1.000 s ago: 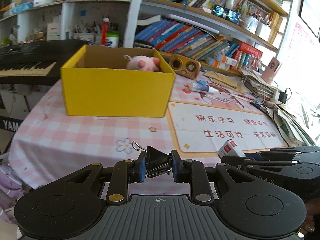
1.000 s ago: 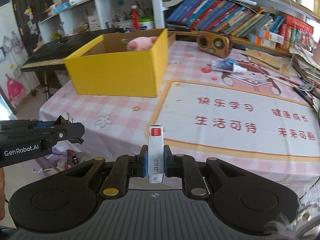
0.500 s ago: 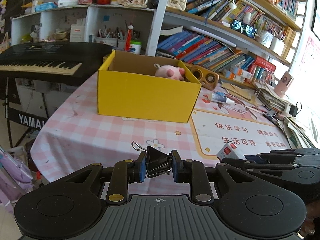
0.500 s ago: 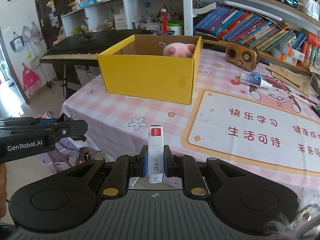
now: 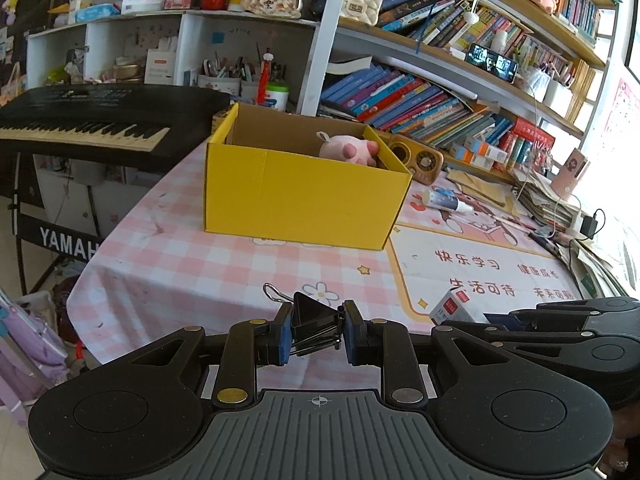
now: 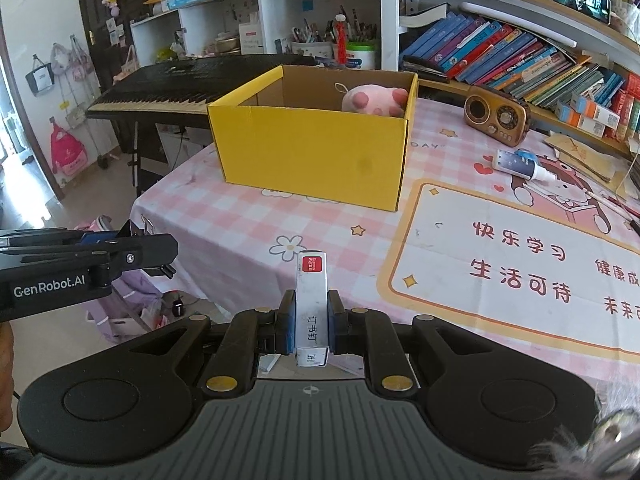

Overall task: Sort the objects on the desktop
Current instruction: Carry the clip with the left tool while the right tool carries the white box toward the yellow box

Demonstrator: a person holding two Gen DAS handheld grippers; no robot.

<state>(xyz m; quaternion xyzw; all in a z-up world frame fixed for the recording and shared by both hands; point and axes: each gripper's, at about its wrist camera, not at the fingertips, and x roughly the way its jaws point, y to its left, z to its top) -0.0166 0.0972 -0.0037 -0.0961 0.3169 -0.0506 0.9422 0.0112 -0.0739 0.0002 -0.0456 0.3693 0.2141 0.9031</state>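
My left gripper (image 5: 316,330) is shut on a black binder clip (image 5: 312,320), held in the air before the table's near edge. My right gripper (image 6: 311,322) is shut on a small white staple box (image 6: 311,304) with a red label; that box (image 5: 450,307) also shows at the right of the left wrist view. Farther back on the table stands an open yellow cardboard box (image 5: 304,200) (image 6: 316,148), and a pink plush toy (image 5: 350,151) (image 6: 374,101) lies inside it. The left gripper (image 6: 154,250) appears at the left of the right wrist view.
A pink checked cloth (image 5: 180,264) covers the table, with a printed mat (image 6: 520,264) at the right. A small tube (image 6: 520,164) and a wooden radio (image 6: 496,114) lie behind the mat. A black keyboard (image 5: 92,124) stands left of the table; bookshelves (image 5: 420,100) run behind.
Both grippers have drawn back from the table with their objects still held; the yellow box now looks farther away and the table's near-left corner and the floor beside it show.
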